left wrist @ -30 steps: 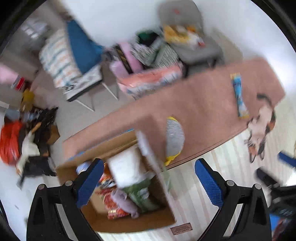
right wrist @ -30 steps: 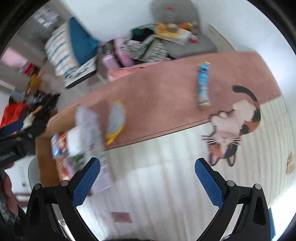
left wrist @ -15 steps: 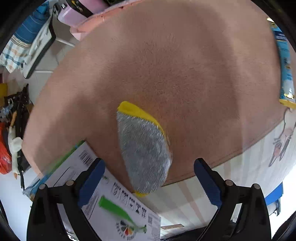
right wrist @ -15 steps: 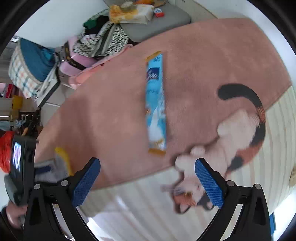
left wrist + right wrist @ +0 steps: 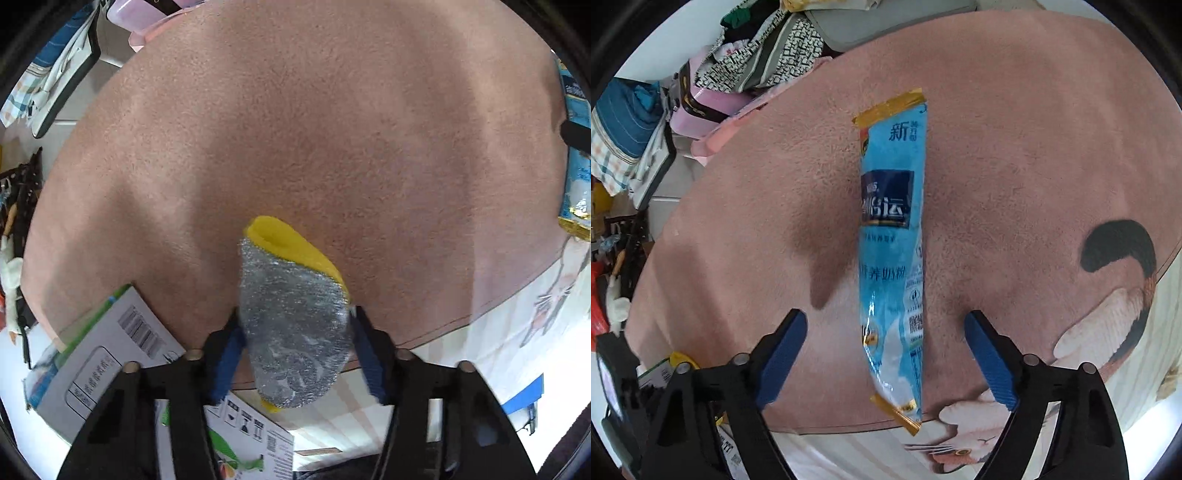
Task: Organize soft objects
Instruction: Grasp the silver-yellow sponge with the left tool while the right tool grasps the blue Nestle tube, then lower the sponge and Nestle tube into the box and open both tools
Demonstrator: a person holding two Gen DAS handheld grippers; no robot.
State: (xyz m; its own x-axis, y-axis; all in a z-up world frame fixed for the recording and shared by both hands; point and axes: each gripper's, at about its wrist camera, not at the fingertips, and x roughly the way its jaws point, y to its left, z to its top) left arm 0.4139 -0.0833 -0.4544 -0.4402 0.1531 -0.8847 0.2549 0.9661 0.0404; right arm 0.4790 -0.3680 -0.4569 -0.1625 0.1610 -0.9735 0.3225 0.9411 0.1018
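A silver scouring sponge [image 5: 288, 295] with a yellow back lies on the pink rug [image 5: 295, 110], overhanging its near edge. My left gripper [image 5: 295, 325] points down at it, its jaws closing, and both blue pads [image 5: 225, 354] touch the sponge's sides. In the right wrist view a long blue sachet [image 5: 890, 206] with gold ends lies lengthwise on the rug. My right gripper [image 5: 885, 317] stands over its near half, jaws closing, with rug showing between each pad and the sachet. The sachet [image 5: 574, 184] also shows at the left view's right edge.
A cardboard box flap [image 5: 110, 350] with printed labels lies just left of the sponge. A cat picture [image 5: 1108, 314] fills the rug's right corner. Clothes, bags and a grey cushion [image 5: 757, 55] are piled beyond the rug's far edge.
Both grippers have come down close to the rug. The left one's wide jaws have closed onto the sponge. The right one has moved over the blue sachet and its jaws have narrowed.
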